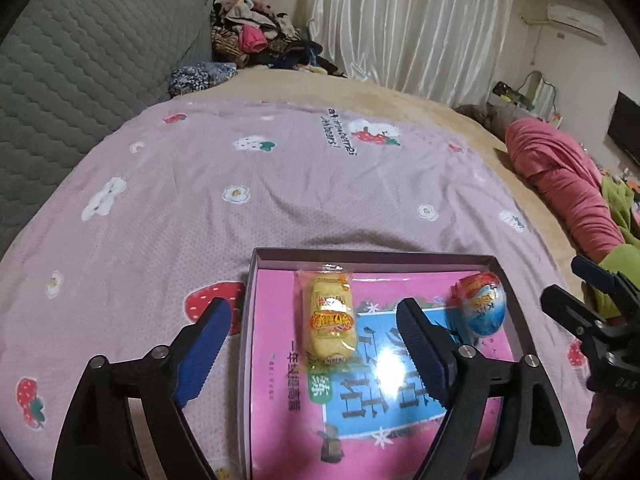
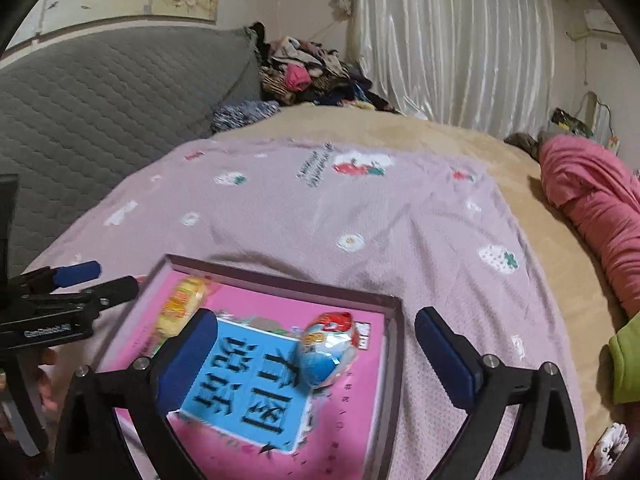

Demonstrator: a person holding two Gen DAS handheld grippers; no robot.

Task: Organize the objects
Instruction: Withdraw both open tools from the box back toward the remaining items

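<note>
A shallow purple box (image 1: 250, 320) lies on the pink bedspread and holds a pink and blue book (image 1: 400, 404). On the book lie a yellow wrapped snack (image 1: 330, 318) and a blue, red and white chocolate egg (image 1: 482, 304). My left gripper (image 1: 316, 344) is open and empty, its fingers on either side of the snack above the box's left wall. My right gripper (image 2: 316, 354) is open and empty over the box (image 2: 394, 344), with the egg (image 2: 326, 350) lying between its fingers. The snack (image 2: 180, 310) is at the box's far left there.
The box lies on a pink strawberry-print spread (image 1: 260, 200) over a beige bed. A grey quilted headboard (image 1: 80, 60) is at the left, a clothes pile (image 1: 256, 44) at the back, and a rolled pink blanket (image 1: 568, 188) at the right.
</note>
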